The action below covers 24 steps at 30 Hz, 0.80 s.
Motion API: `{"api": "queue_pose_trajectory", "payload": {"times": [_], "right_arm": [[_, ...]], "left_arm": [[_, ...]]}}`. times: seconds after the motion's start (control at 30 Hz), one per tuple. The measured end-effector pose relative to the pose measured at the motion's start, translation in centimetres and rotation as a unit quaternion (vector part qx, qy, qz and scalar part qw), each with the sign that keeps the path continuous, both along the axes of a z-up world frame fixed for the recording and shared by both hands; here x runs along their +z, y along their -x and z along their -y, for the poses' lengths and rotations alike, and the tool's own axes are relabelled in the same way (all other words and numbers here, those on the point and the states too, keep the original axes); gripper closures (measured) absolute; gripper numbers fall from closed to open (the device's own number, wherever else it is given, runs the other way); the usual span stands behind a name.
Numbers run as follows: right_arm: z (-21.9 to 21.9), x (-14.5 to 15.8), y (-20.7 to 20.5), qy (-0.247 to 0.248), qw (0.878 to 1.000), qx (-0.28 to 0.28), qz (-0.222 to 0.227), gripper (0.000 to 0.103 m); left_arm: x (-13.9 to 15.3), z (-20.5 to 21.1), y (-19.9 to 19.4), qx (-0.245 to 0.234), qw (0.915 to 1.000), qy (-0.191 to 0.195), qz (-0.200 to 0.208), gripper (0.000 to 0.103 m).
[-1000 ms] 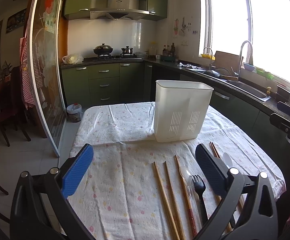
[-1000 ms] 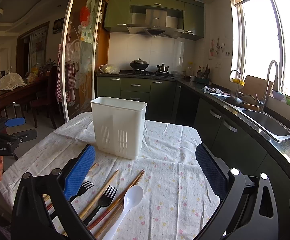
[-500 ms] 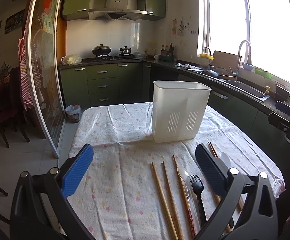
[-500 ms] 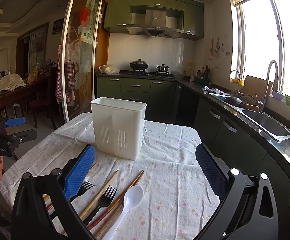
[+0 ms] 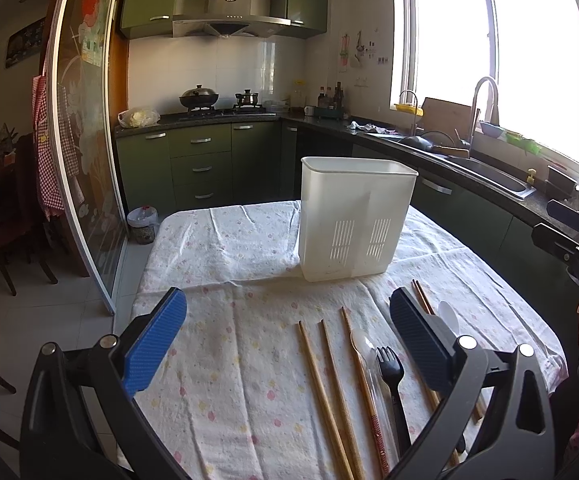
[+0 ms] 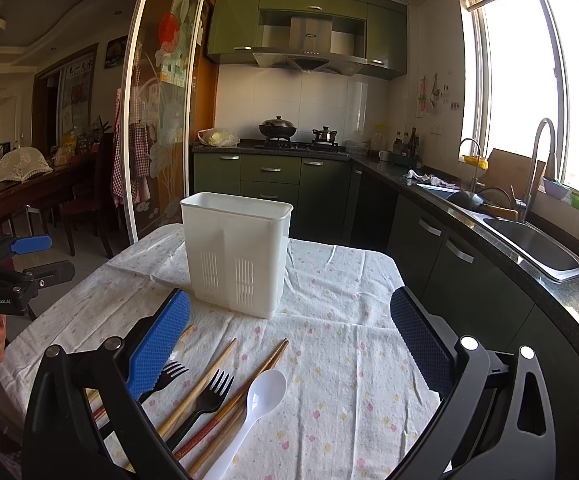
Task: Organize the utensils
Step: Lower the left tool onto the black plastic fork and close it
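A: How is the left claw (image 5: 287, 334) held?
B: It is spread wide and nothing is gripped; only cloth and some chopsticks (image 5: 329, 392) are seen between its blue pads (image 5: 155, 336).

A: And the right claw (image 6: 289, 344)?
B: It is likewise released, held empty above the tabletop (image 6: 341, 312).

A: Where are the utensils found?
B: They are laid flat on the flowered cloth, side by side, at the near edge. In the right view a white spoon (image 6: 255, 404) is seen beside two black forks (image 6: 201, 404), with chopsticks (image 6: 245, 384) lying among them. In the left view a clear spoon (image 5: 363, 344) and a black fork (image 5: 389, 372) are seen next to the chopsticks, and a white spoon (image 5: 448, 314) is partly hidden by the right pad.

A: And the holder?
B: The white holder (image 6: 237, 252) is stood upright further back on the cloth, apart from the utensils; slotted vents are seen on its near wall. Nothing can be made out inside it.
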State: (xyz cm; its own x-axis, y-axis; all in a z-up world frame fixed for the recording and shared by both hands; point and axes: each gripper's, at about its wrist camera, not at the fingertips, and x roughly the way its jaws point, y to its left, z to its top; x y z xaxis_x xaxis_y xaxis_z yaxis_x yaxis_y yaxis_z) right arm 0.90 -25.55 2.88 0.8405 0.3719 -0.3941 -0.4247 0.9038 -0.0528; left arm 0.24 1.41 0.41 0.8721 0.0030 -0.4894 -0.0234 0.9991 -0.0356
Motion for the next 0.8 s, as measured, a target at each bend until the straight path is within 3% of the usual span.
{"api": "queue_pose_trajectory", "payload": {"times": [0.13, 0.33, 0.43, 0.53, 0.6, 0.63, 0.73, 0.8], "right_arm": [[0.6, -0.6, -1.1, -0.027, 0.999, 0.004, -0.044, 0.004], [2.7, -1.3, -2.1, -0.082, 0.99, -0.01, -0.115, 0.004], [3.5, -1.7, -2.6, -0.093, 0.984, -0.025, -0.149, 0.004], [4.1, -2.0, -2.7, -0.104, 0.981, -0.028, -0.164, 0.004], [4.4, -2.2, -2.7, -0.104, 0.981, -0.032, -0.164, 0.004], [4.5, -2.2, -2.7, -0.104, 0.98, -0.033, -0.165, 0.004], [4.6, -2.2, -2.7, -0.107, 0.979, -0.033, -0.17, 0.004], [4.5, -2.2, -2.7, -0.107, 0.979, -0.033, -0.17, 0.004]], "left_arm": [[-0.1, 0.6, -0.8, -0.017, 0.9993, 0.004, -0.033, 0.006], [-1.3, 2.0, -3.4, -0.04, 0.9884, 0.038, -0.142, 0.006], [-2.4, 3.3, -4.8, -0.035, 0.9779, 0.047, -0.201, 0.006], [-3.5, 4.5, -5.4, -0.067, 0.9636, 0.095, -0.241, 0.006], [-3.8, 5.3, -5.7, -0.085, 0.9562, 0.108, -0.259, 0.006], [-4.0, 5.8, -5.8, -0.091, 0.9542, 0.108, -0.264, 0.011], [-4.8, 7.0, -6.3, -0.101, 0.9458, 0.099, -0.293, 0.04], [-5.7, 7.6, -6.6, -0.11, 0.937, 0.103, -0.315, 0.044]]}}
